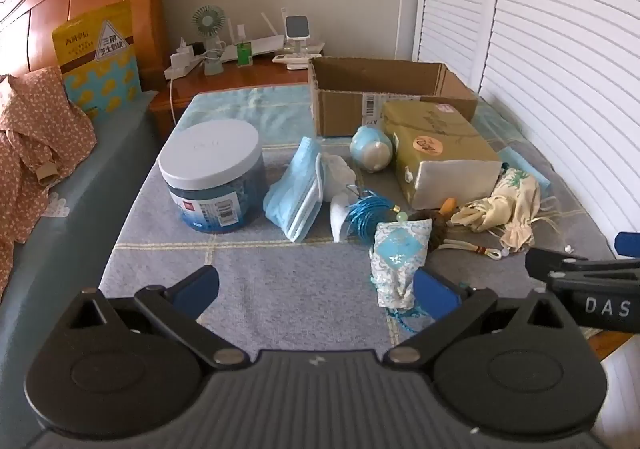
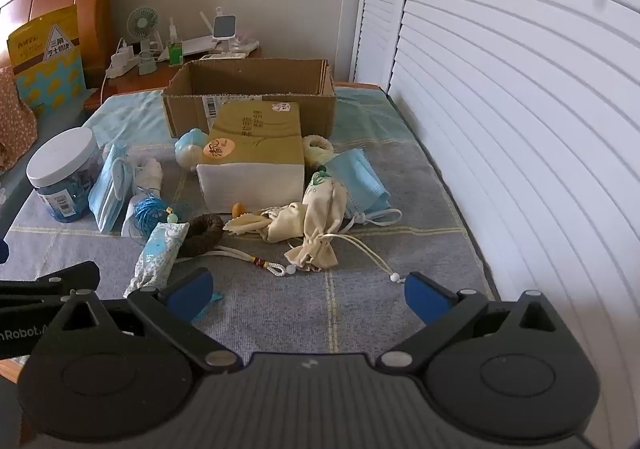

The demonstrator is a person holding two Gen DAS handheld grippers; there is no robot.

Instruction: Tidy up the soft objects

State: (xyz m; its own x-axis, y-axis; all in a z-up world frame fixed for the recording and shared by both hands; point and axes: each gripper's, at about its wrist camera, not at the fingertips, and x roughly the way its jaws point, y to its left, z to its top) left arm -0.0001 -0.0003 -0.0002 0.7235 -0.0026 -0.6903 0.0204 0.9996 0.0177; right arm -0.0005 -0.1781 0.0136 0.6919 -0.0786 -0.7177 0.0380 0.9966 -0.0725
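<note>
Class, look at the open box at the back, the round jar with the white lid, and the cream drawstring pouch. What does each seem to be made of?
Open box: brown corrugated cardboard, matte; fluted edge shows at one wall.
Round jar: probably clear plastic with a smooth white lid; blue contents show through.
Cream drawstring pouch: soft woven cloth, likely cotton; it creases and slumps.

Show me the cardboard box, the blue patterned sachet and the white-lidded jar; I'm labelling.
cardboard box (image 2: pixel 192 111), right wrist view, front wall.
blue patterned sachet (image 1: pixel 396 255), left wrist view, blue diamond patch.
white-lidded jar (image 1: pixel 210 151), left wrist view, lid top.
</note>
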